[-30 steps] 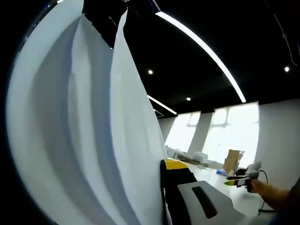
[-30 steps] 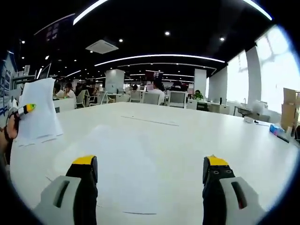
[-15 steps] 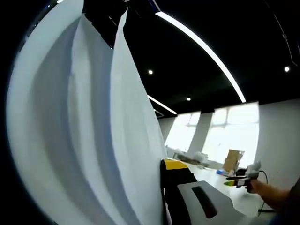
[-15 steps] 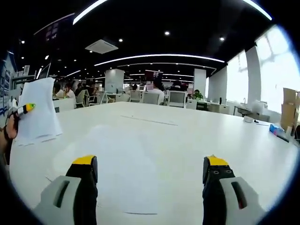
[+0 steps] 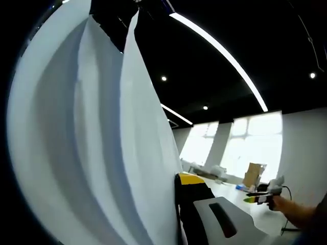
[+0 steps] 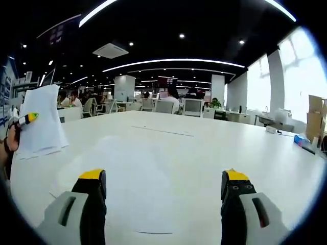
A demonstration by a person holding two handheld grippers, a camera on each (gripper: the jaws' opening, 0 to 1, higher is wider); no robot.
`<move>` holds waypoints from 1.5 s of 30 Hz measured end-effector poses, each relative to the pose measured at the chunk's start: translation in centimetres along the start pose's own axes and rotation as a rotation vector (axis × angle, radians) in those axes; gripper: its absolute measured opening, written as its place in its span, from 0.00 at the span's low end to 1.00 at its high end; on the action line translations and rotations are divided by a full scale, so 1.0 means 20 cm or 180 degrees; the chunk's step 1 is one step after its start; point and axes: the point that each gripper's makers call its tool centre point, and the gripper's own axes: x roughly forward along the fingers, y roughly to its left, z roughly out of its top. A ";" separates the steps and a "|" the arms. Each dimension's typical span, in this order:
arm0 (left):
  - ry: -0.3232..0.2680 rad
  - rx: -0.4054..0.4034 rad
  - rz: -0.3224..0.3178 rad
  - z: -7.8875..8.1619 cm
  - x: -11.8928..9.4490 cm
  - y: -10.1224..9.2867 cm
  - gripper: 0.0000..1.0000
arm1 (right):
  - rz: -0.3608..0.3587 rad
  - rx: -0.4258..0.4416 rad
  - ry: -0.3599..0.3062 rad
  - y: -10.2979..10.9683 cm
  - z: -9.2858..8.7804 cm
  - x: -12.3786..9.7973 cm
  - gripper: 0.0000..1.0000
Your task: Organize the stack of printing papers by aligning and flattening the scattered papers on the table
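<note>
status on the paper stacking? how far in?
Done: the left gripper has gathered a bundle of papers, standing upright at the table's edge. In hand: those sheets, fanned and uneven. Left: aligning and flattening them; faint sheets seem to lie ahead of the open right gripper.

The left gripper (image 6: 24, 120) is raised upright above the white table (image 6: 204, 153), at its left side, jaws closed on a sheaf of printing papers (image 5: 92, 143) that stands on edge between them; a hand (image 6: 7, 145) grips it from below. The right gripper (image 6: 163, 196) hovers low over the table's near edge, level and pointing across it, jaws spread wide with nothing between them. In the left gripper view it (image 5: 258, 196) shows at the table's far side, held by a hand (image 5: 296, 212).
</note>
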 end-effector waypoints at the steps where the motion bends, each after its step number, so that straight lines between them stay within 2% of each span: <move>1: 0.0000 0.0001 0.0000 0.00 0.00 0.00 0.07 | 0.0000 0.0000 0.0000 0.00 0.00 0.00 0.88; 45: 0.0004 0.0005 0.0001 0.00 0.00 0.00 0.07 | -0.0022 -0.0028 0.0106 -0.04 -0.06 0.03 0.88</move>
